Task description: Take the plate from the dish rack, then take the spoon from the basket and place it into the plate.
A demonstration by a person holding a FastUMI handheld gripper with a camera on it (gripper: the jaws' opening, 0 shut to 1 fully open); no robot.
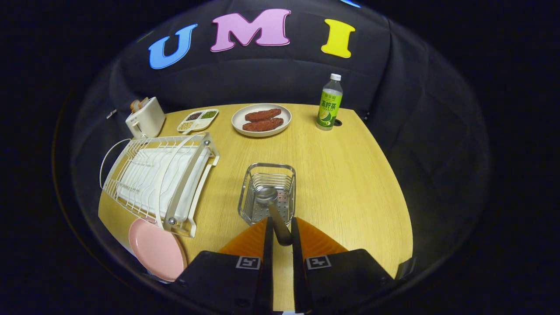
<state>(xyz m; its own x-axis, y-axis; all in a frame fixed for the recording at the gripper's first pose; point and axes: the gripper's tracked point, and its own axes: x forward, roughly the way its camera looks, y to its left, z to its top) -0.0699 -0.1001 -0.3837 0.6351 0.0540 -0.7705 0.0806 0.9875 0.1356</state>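
Gripper view: the pink plate (156, 254) is seen lying flat on the wooden table (350, 183) at the lower left of the frame, just beside the near corner of the white dish rack (159, 181), so step 1 is judged done. The rack itself is seen with no dishes standing in its slots.

At the bottom centre, the gripper (280, 232) is closed down to a narrow gap, and the dark handle of the spoon (274, 210) is held between its 2 fingers; both appear to press on it. The spoon's metal bowl is seen lying inside the wire basket (267, 192), just ahead of the fingertips, so the spoon is gripped but not yet lifted clear.

What is left, by this reading: the spoon has to be raised out of the basket, carried left and toward the camera, and set down in the plate.

Across the upper part of the frame, a toaster (145, 117), a divided tray (197, 120), a plate of meat (261, 120) and a green bottle (329, 105) are lined up, well apart from the work.
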